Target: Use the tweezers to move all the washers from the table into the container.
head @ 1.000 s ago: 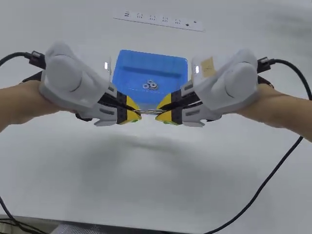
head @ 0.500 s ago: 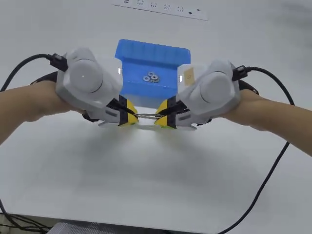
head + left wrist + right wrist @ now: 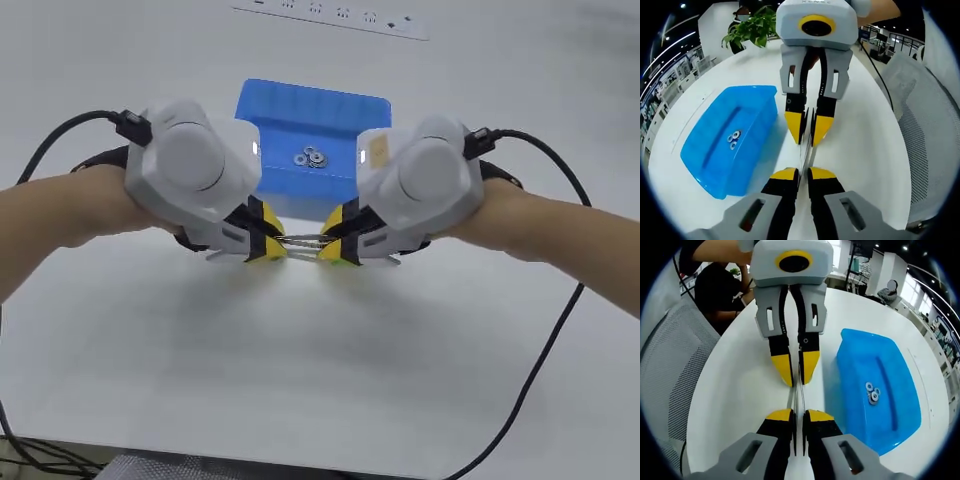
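- The left tool (image 3: 268, 243) and the right tool (image 3: 335, 245) face each other tip to tip, low over the white worktop (image 3: 300, 350). Each is held in one hand.
- The tweezers (image 3: 302, 241) span the short gap between the two tools and lie roughly level.
- Left tool: the jaws are closed on one end of the tweezers. In the left gripper view, the thin metal legs run out from between its yellow tips.
- Right tool: the jaws are closed on the other end of the tweezers. The right gripper view shows this grip from the opposite side.
- The yellow tips of the two tools are near each other but apart.
- The blue container (image 3: 340, 110) stands on the worktop just behind the tools, on the side away from the person.
- The washers (image 3: 312, 157) lie in a small cluster on the container floor, close together.
- A power strip (image 3: 330, 15) lies on the worktop beyond the container.
- A black cable (image 3: 545, 360) trails from the right tool down across the worktop. Another leaves the rear of the left tool.
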`<act>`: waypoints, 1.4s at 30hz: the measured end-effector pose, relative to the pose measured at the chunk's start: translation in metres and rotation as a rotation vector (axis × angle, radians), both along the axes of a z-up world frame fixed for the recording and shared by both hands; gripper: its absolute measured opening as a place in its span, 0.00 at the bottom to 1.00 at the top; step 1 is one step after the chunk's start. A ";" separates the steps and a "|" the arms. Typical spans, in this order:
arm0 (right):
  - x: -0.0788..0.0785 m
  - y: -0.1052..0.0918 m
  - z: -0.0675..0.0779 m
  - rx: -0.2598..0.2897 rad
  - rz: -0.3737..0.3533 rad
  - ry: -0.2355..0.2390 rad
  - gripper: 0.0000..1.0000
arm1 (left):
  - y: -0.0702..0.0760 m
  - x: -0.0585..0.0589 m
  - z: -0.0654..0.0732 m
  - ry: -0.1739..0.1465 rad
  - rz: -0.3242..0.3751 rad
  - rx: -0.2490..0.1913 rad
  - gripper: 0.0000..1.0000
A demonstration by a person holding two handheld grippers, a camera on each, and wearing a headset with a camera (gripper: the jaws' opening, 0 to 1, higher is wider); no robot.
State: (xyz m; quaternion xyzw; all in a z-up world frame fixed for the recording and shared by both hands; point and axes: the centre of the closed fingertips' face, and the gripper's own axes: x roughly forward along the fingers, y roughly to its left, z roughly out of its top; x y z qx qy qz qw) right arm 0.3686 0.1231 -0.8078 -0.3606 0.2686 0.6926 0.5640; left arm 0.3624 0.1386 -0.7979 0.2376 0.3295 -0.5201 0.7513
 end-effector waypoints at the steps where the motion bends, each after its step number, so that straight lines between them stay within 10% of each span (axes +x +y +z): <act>1: 0.000 0.000 0.000 0.000 -0.004 0.005 0.11 | 0.000 0.000 0.000 0.000 0.002 -0.002 0.12; 13: 0.000 0.000 0.000 -0.010 -0.052 0.062 0.15 | -0.001 0.001 -0.002 0.013 0.027 -0.016 0.13; 15: 0.007 -0.001 0.000 -0.010 -0.064 0.001 0.16 | 0.000 0.002 -0.002 0.013 0.054 -0.031 0.13; 21: 0.016 -0.008 0.021 0.138 -0.348 0.113 0.18 | 0.005 -0.001 0.001 0.002 0.149 -0.076 0.18; 27: 0.018 -0.031 0.055 0.285 -0.458 0.081 0.26 | 0.007 -0.006 0.048 -0.048 0.319 -0.335 0.26; 32: 0.008 -0.055 0.096 0.404 -0.505 0.021 0.37 | 0.020 -0.013 0.091 -0.183 0.377 -0.430 0.43; 39: -0.004 -0.076 0.131 0.515 -0.612 0.028 0.62 | 0.031 -0.027 0.143 -0.274 0.453 -0.521 0.82; 42: -0.009 -0.086 0.133 0.471 -0.558 -0.063 0.70 | 0.029 -0.034 0.156 -0.293 0.447 -0.529 0.97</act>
